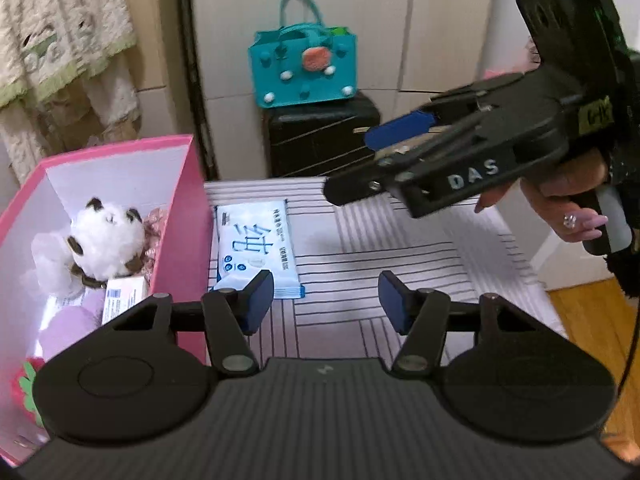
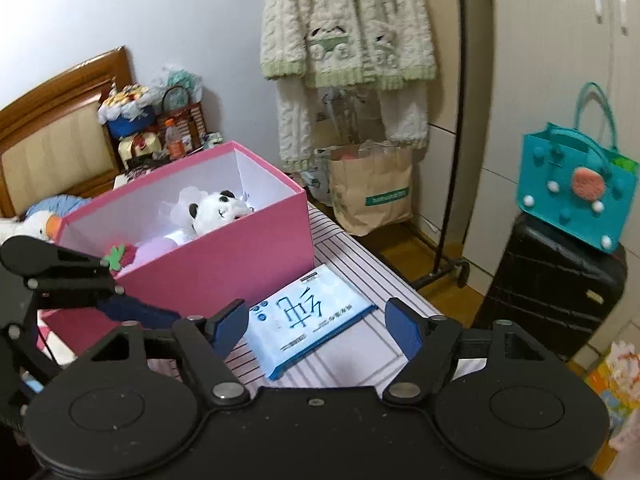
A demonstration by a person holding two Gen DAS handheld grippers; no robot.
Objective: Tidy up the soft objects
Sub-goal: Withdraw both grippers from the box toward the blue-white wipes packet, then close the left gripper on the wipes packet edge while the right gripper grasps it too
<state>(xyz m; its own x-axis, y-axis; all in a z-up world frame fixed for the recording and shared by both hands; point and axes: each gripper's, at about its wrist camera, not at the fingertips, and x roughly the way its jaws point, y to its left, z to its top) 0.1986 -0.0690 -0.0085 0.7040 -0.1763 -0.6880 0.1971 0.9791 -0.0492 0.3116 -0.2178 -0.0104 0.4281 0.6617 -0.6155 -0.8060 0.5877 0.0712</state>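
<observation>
Blue pads of my left gripper (image 1: 326, 300) sit nearest the lens in the left wrist view, jaws parted about halfway, nothing between them; only the striped tabletop (image 1: 400, 264) shows in the gap. No earlier frame to compare.

Wipes pack (image 1: 256, 250), pale blue with large characters, lies flat on the tabletop just ahead of my left pad and just beside the pink box (image 1: 188, 232). Cannot tell if pack and box touch.

Box is open-topped. Inside: a panda plush (image 1: 106, 240) toward the far end, a lilac soft item (image 1: 68, 326) nearer, a small white carton (image 1: 122, 300) between them, and a red strawberry plush (image 1: 24, 390) at the near corner.

My right gripper (image 1: 384, 160) crosses the upper right of that view, held by a hand (image 1: 568, 196), pointing left and down over the tabletop. From the side its opening is hard to read.

Right wrist view settles it: right gripper (image 2: 316, 330) stands wide, empty. The pack (image 2: 308, 320) lies on the tabletop beyond the gap, closer to the left pad, not touched. The box (image 2: 224, 248) sits behind and left of it, panda (image 2: 218, 210) visible over the rim.

Background: teal bag (image 1: 302, 68) on a black suitcase (image 1: 320, 136); knit sweater (image 2: 344, 28) hanging on a rack.
</observation>
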